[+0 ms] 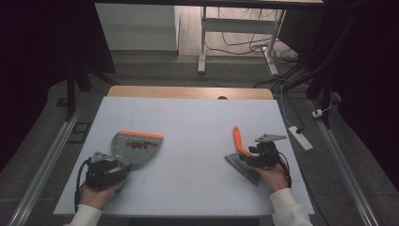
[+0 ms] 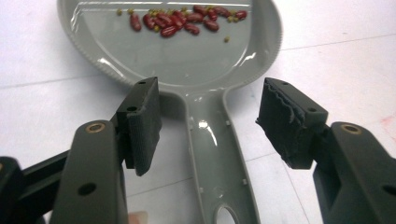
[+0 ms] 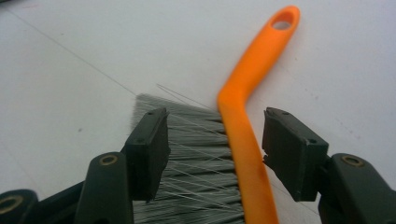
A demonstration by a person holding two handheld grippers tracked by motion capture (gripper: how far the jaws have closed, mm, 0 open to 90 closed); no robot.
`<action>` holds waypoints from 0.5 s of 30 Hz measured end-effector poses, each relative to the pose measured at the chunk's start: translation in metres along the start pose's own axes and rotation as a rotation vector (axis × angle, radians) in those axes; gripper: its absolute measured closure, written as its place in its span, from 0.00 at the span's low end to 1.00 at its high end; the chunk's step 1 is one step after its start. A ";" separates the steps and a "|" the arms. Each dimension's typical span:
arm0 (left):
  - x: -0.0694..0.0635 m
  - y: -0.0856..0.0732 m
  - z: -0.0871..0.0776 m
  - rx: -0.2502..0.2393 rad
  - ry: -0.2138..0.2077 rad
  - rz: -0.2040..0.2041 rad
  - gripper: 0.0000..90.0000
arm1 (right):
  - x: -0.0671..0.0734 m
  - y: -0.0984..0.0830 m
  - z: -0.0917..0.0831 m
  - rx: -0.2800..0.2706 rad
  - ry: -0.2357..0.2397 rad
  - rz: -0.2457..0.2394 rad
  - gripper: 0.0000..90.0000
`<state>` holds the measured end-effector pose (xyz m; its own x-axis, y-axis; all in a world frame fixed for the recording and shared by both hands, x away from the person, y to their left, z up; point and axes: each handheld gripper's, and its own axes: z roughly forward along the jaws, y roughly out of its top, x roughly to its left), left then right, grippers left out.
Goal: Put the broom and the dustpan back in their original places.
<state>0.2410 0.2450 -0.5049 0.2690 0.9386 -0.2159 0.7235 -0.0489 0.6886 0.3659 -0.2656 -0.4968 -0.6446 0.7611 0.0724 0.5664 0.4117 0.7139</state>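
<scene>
We've got the white tabletop (image 1: 188, 117) carrying two tools, one per hand. The grey dustpan (image 1: 134, 147) lies flat nr the left edge, orange lip toward the far edge, handle pointing back at us. That suits a left-hand pickup w/o turning it. The brush (image 1: 241, 153) lies nr the right edge, bristles toward the front, orange handle angled to the far edge, so the right hand can take it by the spine.

Left gripper (image 2: 208, 123) sits low over the pan handle, jaws apart, handle between them but untouched. Right gripper (image 3: 215, 149) straddles the brush, jaws wide apart, one over the bristles, one beside the handle; no pad pressing.

Smallest: red beans (image 2: 187, 21) plus a few yellowish bits lie inside the pan, toward its lip. We judge the sweep looks done, and both tools are prob. set down.
</scene>
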 end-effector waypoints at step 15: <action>-0.008 0.010 0.007 0.035 -0.145 0.156 0.46 | 0.022 0.000 -0.007 -0.009 0.092 -0.118 0.46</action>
<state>0.2506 0.2341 -0.5015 0.4665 0.8599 -0.2073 0.6865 -0.2042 0.6978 0.3481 -0.2528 -0.4902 -0.7509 0.6585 0.0505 0.4794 0.4908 0.7275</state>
